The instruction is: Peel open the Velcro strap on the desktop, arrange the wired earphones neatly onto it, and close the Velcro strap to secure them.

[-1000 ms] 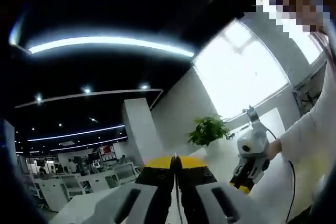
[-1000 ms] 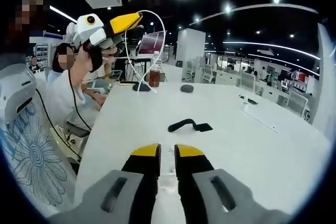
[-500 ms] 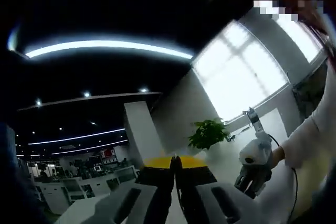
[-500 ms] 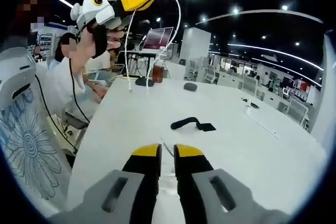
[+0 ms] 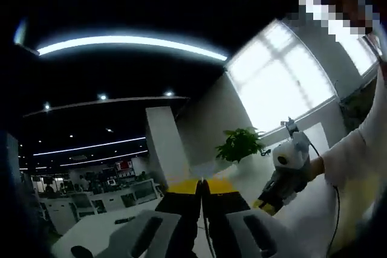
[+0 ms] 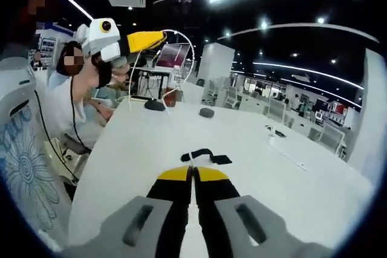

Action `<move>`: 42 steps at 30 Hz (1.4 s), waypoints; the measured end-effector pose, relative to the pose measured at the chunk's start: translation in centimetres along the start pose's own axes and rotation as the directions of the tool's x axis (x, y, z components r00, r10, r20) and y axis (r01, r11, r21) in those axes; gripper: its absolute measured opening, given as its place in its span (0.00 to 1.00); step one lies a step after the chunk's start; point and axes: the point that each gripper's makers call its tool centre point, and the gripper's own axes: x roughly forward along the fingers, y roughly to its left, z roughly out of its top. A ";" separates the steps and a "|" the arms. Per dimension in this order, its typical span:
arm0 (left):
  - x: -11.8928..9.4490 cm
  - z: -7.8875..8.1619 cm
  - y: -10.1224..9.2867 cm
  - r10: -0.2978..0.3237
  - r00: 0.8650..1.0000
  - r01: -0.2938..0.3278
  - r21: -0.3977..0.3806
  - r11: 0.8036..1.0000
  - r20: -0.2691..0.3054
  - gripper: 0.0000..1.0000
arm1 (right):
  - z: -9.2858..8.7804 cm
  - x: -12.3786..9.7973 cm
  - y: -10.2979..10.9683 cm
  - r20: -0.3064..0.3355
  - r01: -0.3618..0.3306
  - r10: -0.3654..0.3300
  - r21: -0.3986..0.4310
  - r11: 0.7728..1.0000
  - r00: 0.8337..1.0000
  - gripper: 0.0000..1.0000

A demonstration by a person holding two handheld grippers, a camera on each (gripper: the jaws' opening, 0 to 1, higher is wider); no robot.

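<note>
We hold the left gripper [image 6: 154, 37] high over the counter [image 6: 139, 149], its yellow jaws pinched together on the white earphone cable [image 6: 181, 43], which arcs out from the tips and drops in thin strands toward the counter below. In the left gripper view those jaws also read as together, with a thin pale line running down between them.

The right gripper [image 6: 193, 174] sits low over the counter, jaws brought together. A thin white line rises from just past the tips, which we take for the cable's other end caught between them, though it is too fine to be sure. In the left gripper view this gripper [image 5: 270, 200] hangs off to the right, nose down.

The strap [image 6: 204, 156] lies flat on the counter straight ahead of the right jaws, near but apart from them. It is black, its long axis running crosswise to the jaws, one end curled up at the left and a flat tab at the right. The right gripper is much the nearer to it; the left is well above and off to the side.

As we judge it, the cable now has to be brought down across the strap.

We can read no brand or writing anywhere.
</note>
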 end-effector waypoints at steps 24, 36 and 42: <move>-0.9 -13.0 -6.1 -0.067 0.974 0.040 -0.129 0.991 -0.217 0.12 | 6.3 1.1 -0.9 0.171 0.094 -0.099 0.035 0.995 0.980 0.04; -1.3 -14.6 -7.1 -0.045 0.967 0.005 -0.156 0.988 -0.252 0.39 | 6.9 1.7 -0.5 0.180 0.105 -0.116 0.070 0.992 0.977 0.04; -1.0 -15.2 -8.0 -0.013 0.960 -0.013 -0.093 0.996 -0.281 0.58 | 7.2 2.0 -0.2 0.183 0.102 -0.115 0.076 0.992 0.976 0.04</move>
